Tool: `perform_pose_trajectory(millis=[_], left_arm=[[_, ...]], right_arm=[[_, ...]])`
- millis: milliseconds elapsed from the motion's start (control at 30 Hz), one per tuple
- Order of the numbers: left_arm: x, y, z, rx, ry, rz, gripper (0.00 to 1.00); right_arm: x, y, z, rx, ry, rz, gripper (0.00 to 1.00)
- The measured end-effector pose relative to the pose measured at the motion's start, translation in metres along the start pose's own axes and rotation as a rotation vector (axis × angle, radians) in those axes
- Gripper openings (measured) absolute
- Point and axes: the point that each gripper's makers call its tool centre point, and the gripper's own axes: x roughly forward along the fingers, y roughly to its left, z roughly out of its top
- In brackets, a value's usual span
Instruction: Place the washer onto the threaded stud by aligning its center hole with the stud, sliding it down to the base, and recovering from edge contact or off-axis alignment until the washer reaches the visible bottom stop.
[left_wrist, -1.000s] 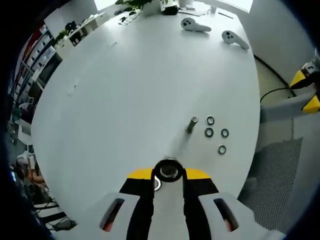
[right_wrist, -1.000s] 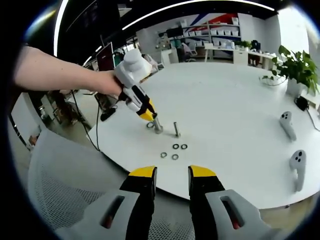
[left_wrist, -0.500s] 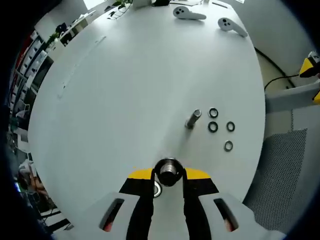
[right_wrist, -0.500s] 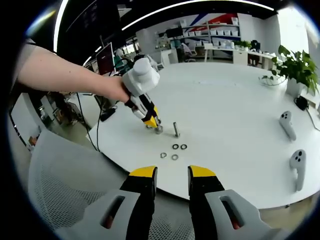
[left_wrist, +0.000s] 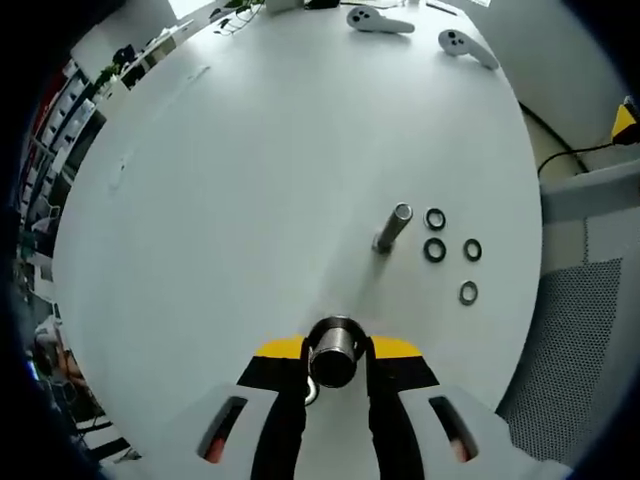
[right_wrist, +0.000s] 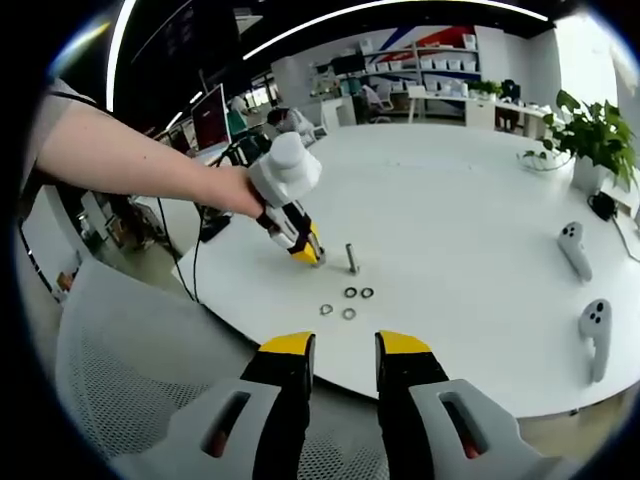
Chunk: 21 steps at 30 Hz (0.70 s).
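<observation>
Jaws of the left gripper (left_wrist: 335, 350) are seen closed on a steel cylinder (left_wrist: 333, 350) low over the white worktop (left_wrist: 250, 180), near its rim, with a washer (left_wrist: 312, 391) glimpsed beneath them. Four loose washers (left_wrist: 435, 249) lie just beside the upright threaded stud (left_wrist: 391, 228), close to the curved edge, while broad bare surface stretches beyond toward two controllers (left_wrist: 380, 20). The right gripper (right_wrist: 343, 375) is held off the edge above a mesh chair (right_wrist: 130, 380), jaws slightly parted and empty, an office with shelving and a plant (right_wrist: 595, 130) behind.
</observation>
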Motion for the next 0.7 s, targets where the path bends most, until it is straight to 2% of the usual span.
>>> perform_pose_trajectory(millis=[500,700], left_arm=[[-0.012,0.008,-0.008,-0.03,-0.022,0.021,0.22],[-0.014,0.021,-0.028,-0.047,0.026,0.058,0.22]], right_arm=[[-0.001,0.0,0.0,0.0,-0.001,-0.003,0.26],[-0.001,-0.001,0.0,0.001,-0.005,-0.005,0.26]])
